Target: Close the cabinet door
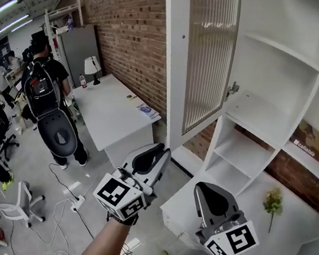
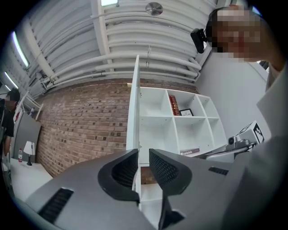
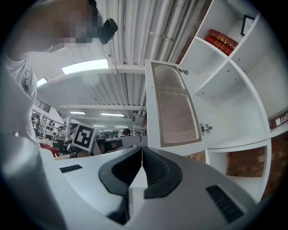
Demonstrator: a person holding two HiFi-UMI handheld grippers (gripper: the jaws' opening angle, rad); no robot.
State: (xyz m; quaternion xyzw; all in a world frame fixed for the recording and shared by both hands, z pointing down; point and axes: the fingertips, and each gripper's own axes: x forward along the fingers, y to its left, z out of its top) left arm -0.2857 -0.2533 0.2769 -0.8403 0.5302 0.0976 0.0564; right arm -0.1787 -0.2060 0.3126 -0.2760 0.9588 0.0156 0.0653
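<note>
Left gripper [image 2: 143, 153], jaws a little apart and gripping nothing, lines up on the thin edge of the door [image 1: 208, 55], which stands wide open from the white cabinet [image 1: 276, 49]. The right gripper [image 3: 141, 150], clenched and empty, hangs beside it, lower and nearer the bottom shelves. The task looks barely begun. The likely hazards: a jaw skidding off that narrow edge, a tip striking the ribbed panel [image 3: 173, 105] rather than the frame, or a hard shove slamming the door against its hinge [image 1: 232, 91].

White cabinet door [image 1: 205, 60], ribbed glass panel, swung wide open
</note>
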